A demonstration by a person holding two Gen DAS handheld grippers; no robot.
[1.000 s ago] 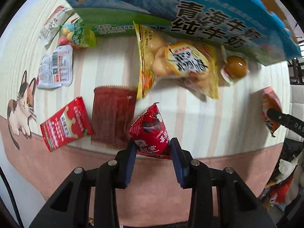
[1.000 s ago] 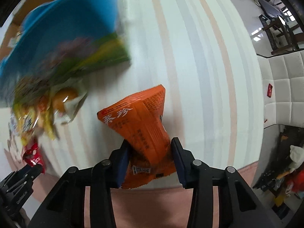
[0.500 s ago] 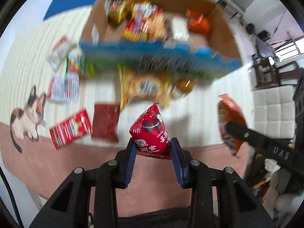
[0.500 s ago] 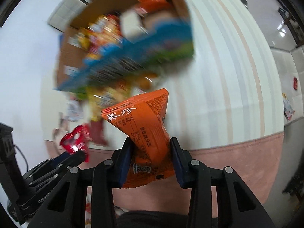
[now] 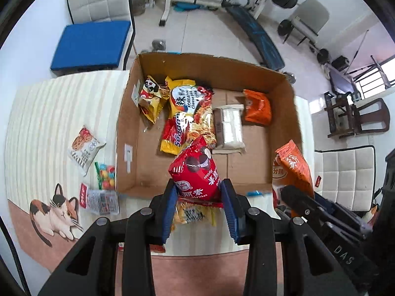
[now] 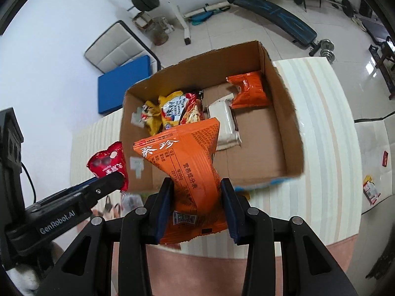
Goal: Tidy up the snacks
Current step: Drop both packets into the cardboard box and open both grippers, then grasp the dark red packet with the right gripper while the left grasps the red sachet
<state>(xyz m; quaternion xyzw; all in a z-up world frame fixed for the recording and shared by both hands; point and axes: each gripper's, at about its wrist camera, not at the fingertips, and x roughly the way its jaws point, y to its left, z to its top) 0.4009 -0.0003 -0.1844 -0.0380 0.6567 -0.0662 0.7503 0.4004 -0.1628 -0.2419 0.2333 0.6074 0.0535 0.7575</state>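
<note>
My left gripper [image 5: 198, 193] is shut on a red snack bag [image 5: 196, 170] and hangs over the near edge of an open cardboard box [image 5: 284, 83]. My right gripper [image 6: 196, 193] is shut on an orange snack bag [image 6: 184, 170], also above the box's [image 6: 286, 113] near wall. Each view catches the other hand: the orange bag [image 5: 292, 169] at the right of the left wrist view, the red bag [image 6: 109, 164] at the left of the right wrist view. Inside the box lie yellow noodle and snack packs [image 5: 187, 113], a white pack [image 5: 229, 128] and a small orange pack [image 5: 256, 108].
Loose snacks lie on the striped tablecloth left of the box: a cookie pack [image 5: 85, 148], a candy bag [image 5: 107, 174] and a small clear pack [image 5: 101, 201]. A yellow pack [image 5: 191, 215] shows under my left jaws. Beyond the table stand a blue cushion [image 5: 91, 44] and gym equipment [image 5: 256, 34].
Both grippers have risen with their bags from low over the table to above the box, so its inside now shows. The grips have not changed.
</note>
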